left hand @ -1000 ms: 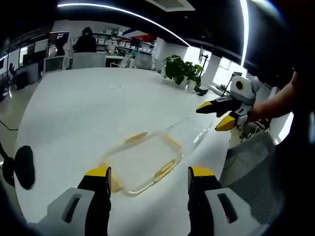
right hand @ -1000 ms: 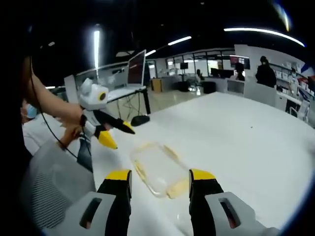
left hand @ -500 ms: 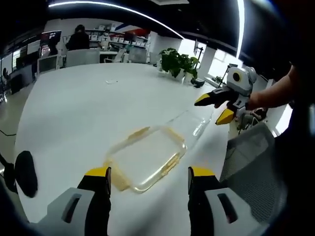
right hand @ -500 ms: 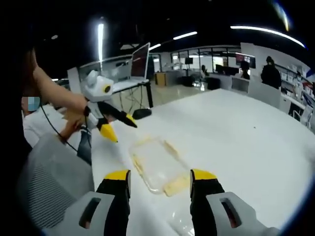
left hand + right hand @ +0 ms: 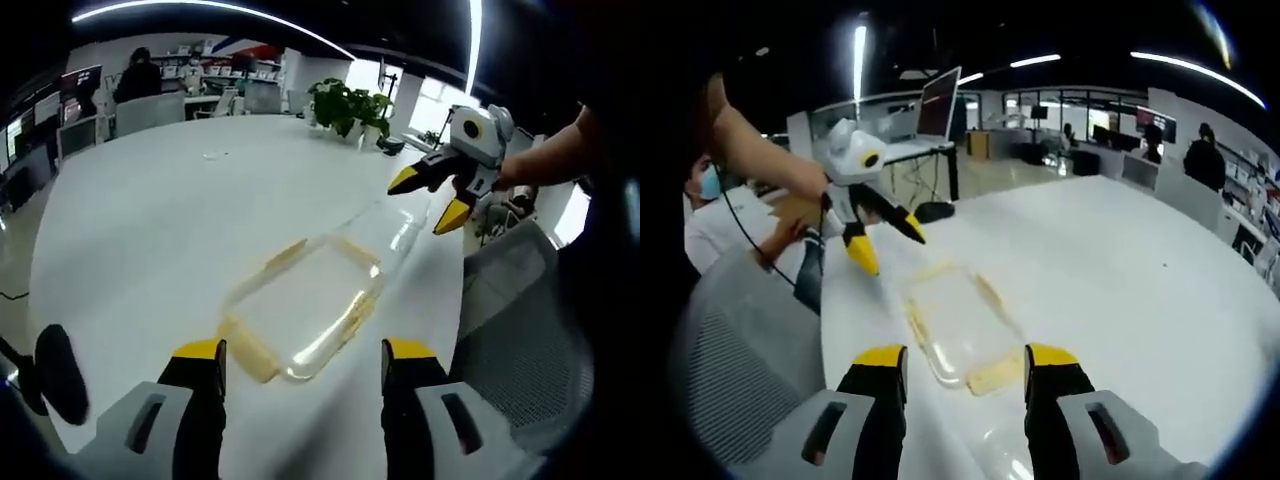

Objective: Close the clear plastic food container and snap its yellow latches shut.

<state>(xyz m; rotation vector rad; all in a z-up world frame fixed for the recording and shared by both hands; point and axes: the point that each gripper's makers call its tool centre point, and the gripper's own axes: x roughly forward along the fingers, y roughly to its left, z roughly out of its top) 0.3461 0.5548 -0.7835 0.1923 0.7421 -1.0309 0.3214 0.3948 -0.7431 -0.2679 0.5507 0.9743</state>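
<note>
Clear container (image 5: 300,305) on white table (image 5: 140,230), left gripper (image 5: 300,352) and right gripper (image 5: 965,358) both wide apart

Ceiling light strips (image 5: 470,40) glare bright overhead; the white bench (image 5: 150,220) shines evenly with faint shadows. Fisheye bending warps the edges, and distant office details look soft.

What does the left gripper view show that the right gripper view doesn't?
Left gripper view alone: potted plants at the table's far end, and the right gripper, jaws open, coming in from the right. Right gripper view alone: a raised monitor on a stand, and the left gripper, jaws open, coming in from the left. Both share the white table and the clear container with yellow latches lying on it, apart from both grippers.
</note>
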